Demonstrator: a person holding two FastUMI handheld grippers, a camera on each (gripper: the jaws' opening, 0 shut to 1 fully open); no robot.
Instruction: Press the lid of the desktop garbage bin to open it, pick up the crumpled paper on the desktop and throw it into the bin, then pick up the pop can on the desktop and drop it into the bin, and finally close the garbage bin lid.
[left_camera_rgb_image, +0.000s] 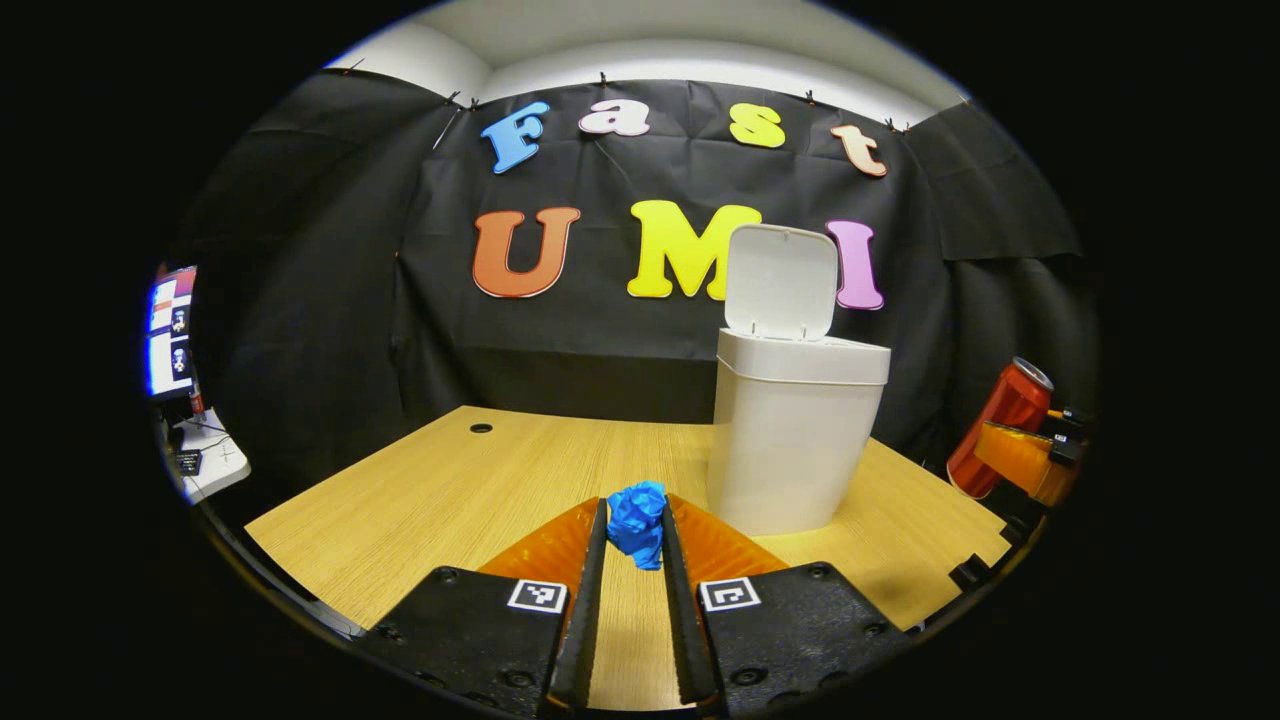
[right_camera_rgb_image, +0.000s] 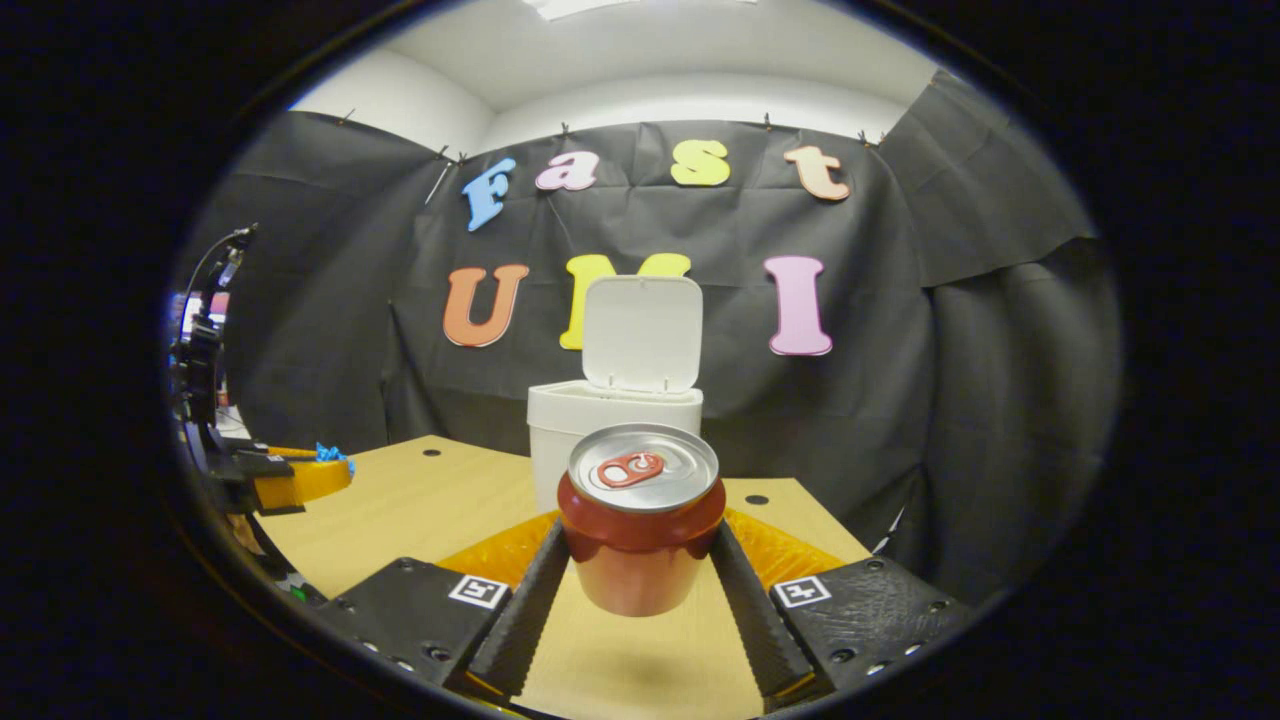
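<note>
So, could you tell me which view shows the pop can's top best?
The right gripper view: the pop can sits close between the right gripper's fingers, top and tab facing the camera. The left gripper view shows it small, tilted, at the edge.

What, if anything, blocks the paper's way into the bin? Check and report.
Nothing visible does. The left claw holds the crumpled paper just left of the bin, whose lid stands upright, leaving the mouth open. The right claw, shut on the can, is off to the bin's right.
</note>
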